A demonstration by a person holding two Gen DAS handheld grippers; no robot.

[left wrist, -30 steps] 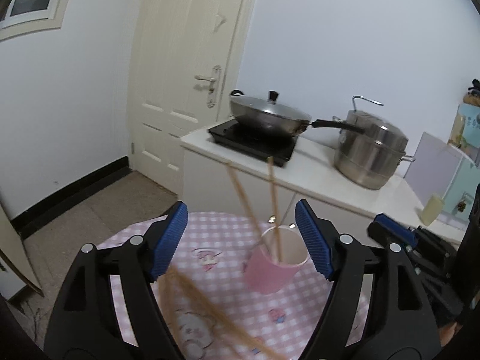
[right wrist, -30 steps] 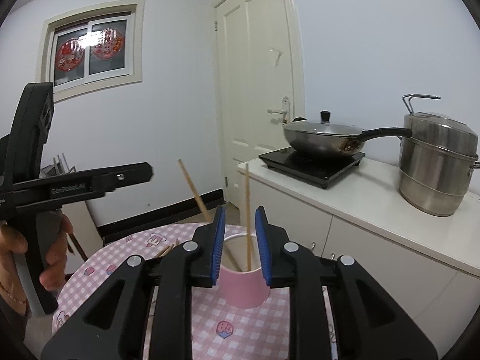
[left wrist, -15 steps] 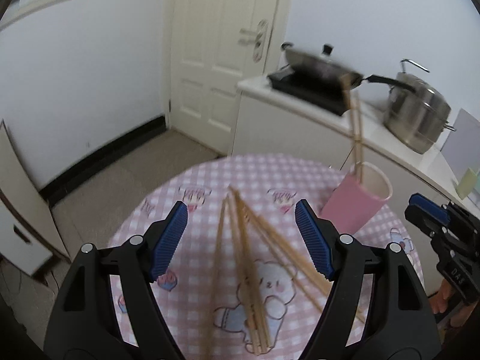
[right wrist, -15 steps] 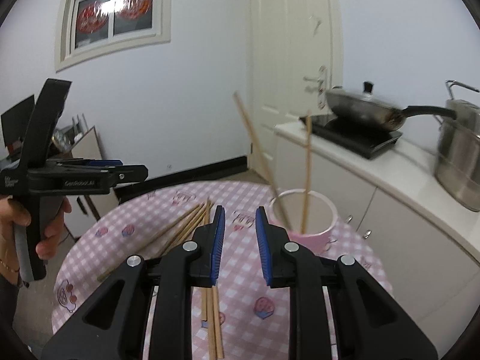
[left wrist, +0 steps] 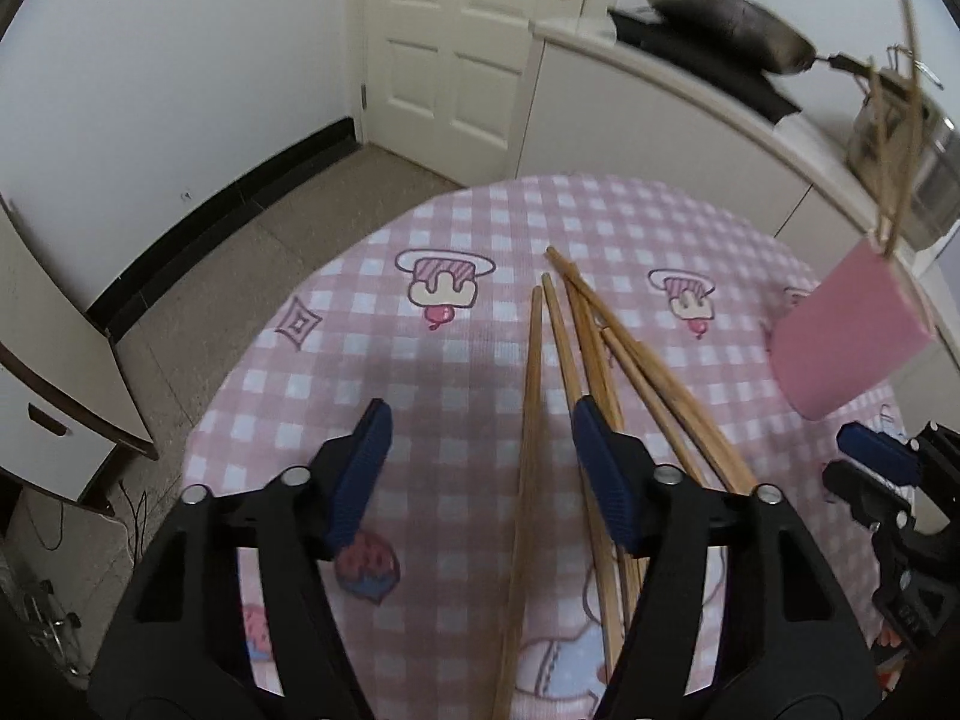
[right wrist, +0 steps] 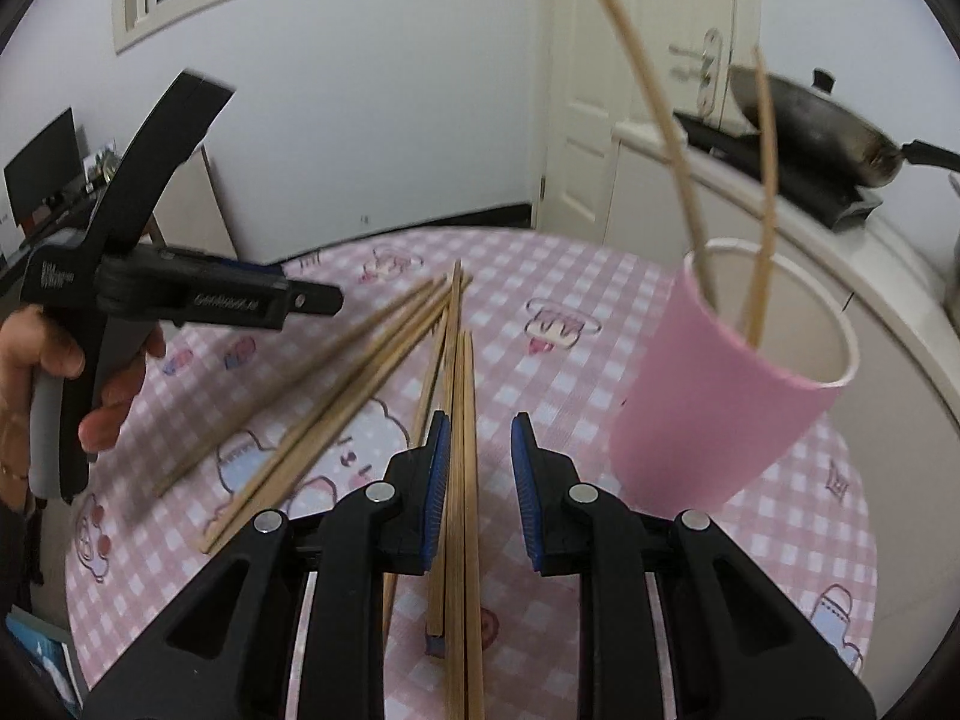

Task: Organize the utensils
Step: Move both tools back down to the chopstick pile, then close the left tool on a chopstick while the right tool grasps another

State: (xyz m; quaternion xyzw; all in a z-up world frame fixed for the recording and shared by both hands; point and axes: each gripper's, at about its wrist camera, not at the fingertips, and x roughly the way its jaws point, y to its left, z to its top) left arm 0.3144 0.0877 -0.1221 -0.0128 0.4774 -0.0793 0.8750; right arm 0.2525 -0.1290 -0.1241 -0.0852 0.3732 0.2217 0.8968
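Observation:
Several wooden chopsticks (left wrist: 561, 354) lie fanned on the pink checked tablecloth (left wrist: 456, 264). A pink cup (right wrist: 729, 396) stands at the right with two chopsticks (right wrist: 762, 198) upright in it; it also shows in the left wrist view (left wrist: 852, 336). My left gripper (left wrist: 480, 456) is open, low over the table, with one chopstick (left wrist: 528, 450) lying between its fingers. My right gripper (right wrist: 477, 468) is partly open above a pair of chopsticks (right wrist: 462, 450) on the cloth, just left of the cup. The left gripper shows in the right wrist view (right wrist: 198, 294).
A white counter (left wrist: 690, 84) behind the table carries a cooktop with a lidded wok (left wrist: 720, 30) and a steel steamer pot (left wrist: 924, 144). A white door (left wrist: 468, 48) is beyond. The table edge drops to a tiled floor (left wrist: 240, 264) at left.
Both grippers have tilted down and dropped toward the loose chopsticks on the cloth. The left one now straddles a chopstick. The right one has opened slightly.

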